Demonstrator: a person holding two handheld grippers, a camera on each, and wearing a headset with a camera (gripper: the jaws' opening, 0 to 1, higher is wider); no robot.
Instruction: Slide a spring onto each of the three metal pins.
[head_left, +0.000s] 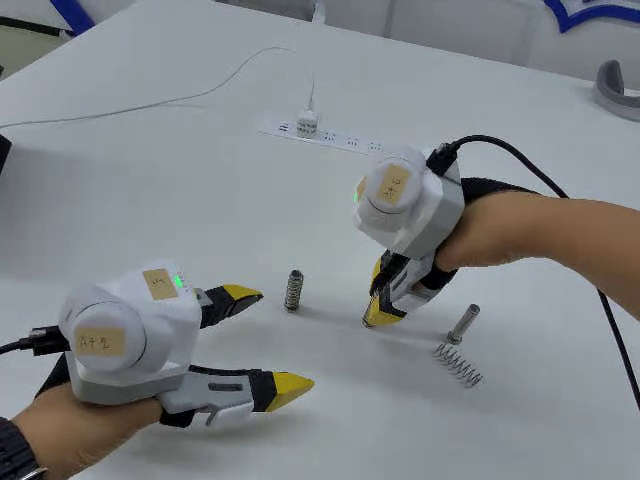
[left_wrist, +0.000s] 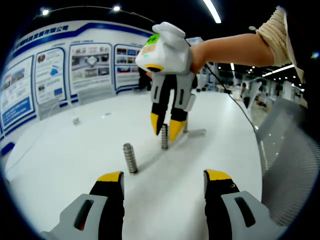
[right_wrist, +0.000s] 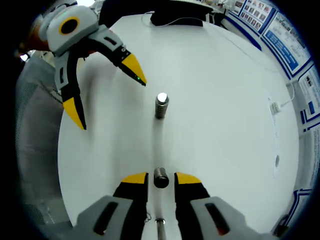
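One metal pin with a spring on it (head_left: 293, 290) (left_wrist: 130, 157) (right_wrist: 161, 105) stands upright mid-table. A second sprung pin (right_wrist: 161, 177) (left_wrist: 164, 137) stands between the yellow tips of my right gripper (head_left: 380, 308) (right_wrist: 161, 180), which points down at the table; its jaws straddle the pin with a thin gap on each side. A bare pin (head_left: 463, 324) lies to its right beside a loose spring (head_left: 457, 364). My left gripper (head_left: 268, 340) (left_wrist: 162, 180) hovers low at the front left, wide open and holding nothing, aimed at the two standing pins.
A white power strip (head_left: 325, 135) with a plug and a thin cable lies farther back on the white table (head_left: 150, 180). A black cable (head_left: 520, 160) runs from the right gripper over the person's arm. A grey curved object (head_left: 615, 90) sits at the far right edge.
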